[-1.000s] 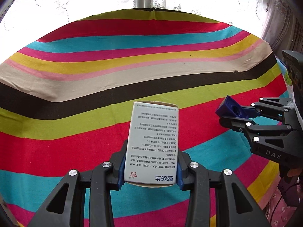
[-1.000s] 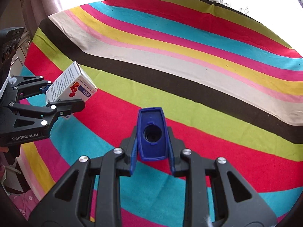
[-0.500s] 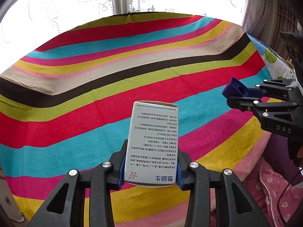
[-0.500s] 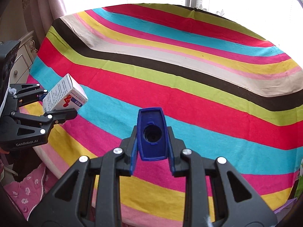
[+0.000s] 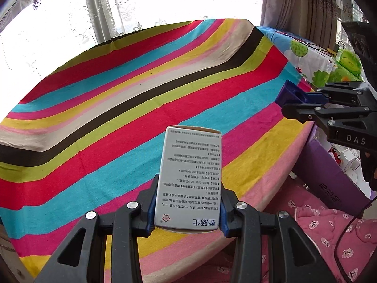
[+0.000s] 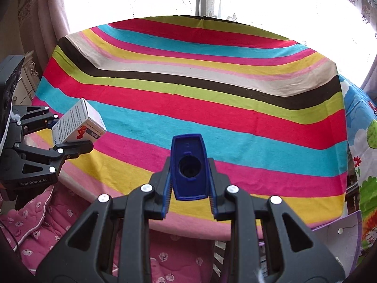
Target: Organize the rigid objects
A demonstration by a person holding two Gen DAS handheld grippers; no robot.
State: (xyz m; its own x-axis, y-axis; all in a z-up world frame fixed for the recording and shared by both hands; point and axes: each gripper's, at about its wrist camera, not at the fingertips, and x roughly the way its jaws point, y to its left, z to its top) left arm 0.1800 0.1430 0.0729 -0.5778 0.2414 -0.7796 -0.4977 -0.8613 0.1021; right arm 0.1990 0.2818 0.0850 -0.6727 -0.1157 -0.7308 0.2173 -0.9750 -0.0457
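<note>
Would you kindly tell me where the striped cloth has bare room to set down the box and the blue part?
The whole striped cloth shows bare, from the window side to its pink near edge. Crowding is only off the near edge: pink bedding and a purple box.

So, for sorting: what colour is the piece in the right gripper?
Dark blue, clearest in the right wrist view.

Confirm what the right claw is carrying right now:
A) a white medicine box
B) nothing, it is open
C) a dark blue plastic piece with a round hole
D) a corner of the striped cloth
C: the right claw is shut on the blue plastic piece, while the white box sits in the left claw.
</note>
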